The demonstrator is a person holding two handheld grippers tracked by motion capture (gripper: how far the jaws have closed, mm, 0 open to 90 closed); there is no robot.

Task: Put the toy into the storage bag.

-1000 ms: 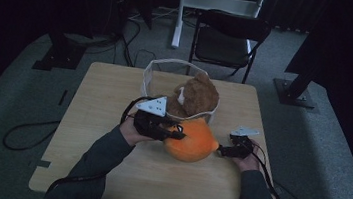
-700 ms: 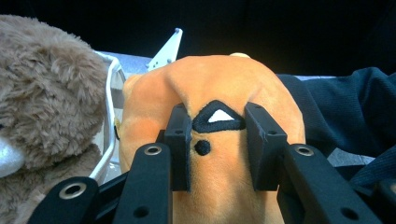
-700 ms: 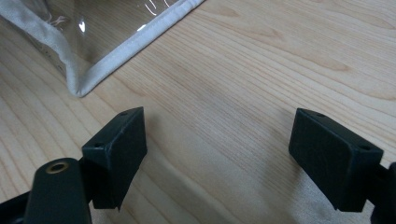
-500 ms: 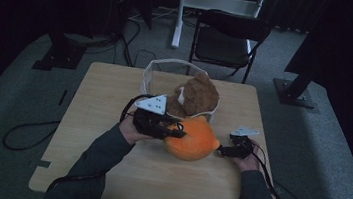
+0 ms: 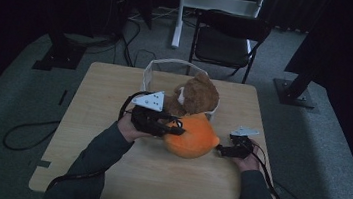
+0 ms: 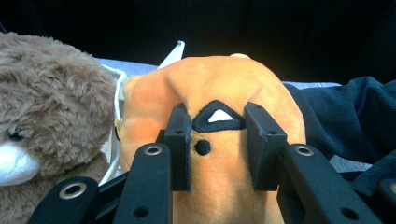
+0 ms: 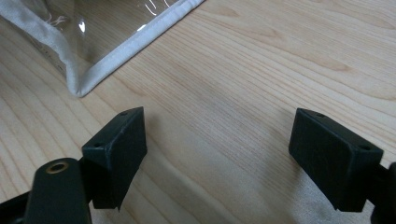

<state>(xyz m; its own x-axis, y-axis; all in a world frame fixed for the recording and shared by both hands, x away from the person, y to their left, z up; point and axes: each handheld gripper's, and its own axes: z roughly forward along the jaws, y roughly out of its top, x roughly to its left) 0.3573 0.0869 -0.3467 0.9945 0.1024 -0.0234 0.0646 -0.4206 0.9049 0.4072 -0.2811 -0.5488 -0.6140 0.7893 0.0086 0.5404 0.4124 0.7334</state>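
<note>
An orange plush toy [image 5: 195,138] lies on the wooden table [image 5: 155,177], right in front of a clear-walled basket with white trim [image 5: 161,65]. A brown teddy bear [image 5: 196,94] sits in that basket. My left gripper [image 5: 176,127] is shut on the orange plush from its left side. In the left gripper view the pads [image 6: 180,140] dent the orange plush [image 6: 219,88] on both sides of a black triangle mark, with the teddy bear [image 6: 51,93] at the left. My right gripper [image 5: 220,150] rests low at the plush's right end, open [image 7: 224,154] over bare wood with nothing between its jaws.
The basket's trimmed corner [image 7: 135,39] lies just ahead of the right gripper on the table [image 7: 261,56]. A dark chair [image 5: 226,40] stands behind the table. Cables [image 5: 25,132] run over the floor at the left. A dark sleeve [image 6: 345,116] shows beyond the plush.
</note>
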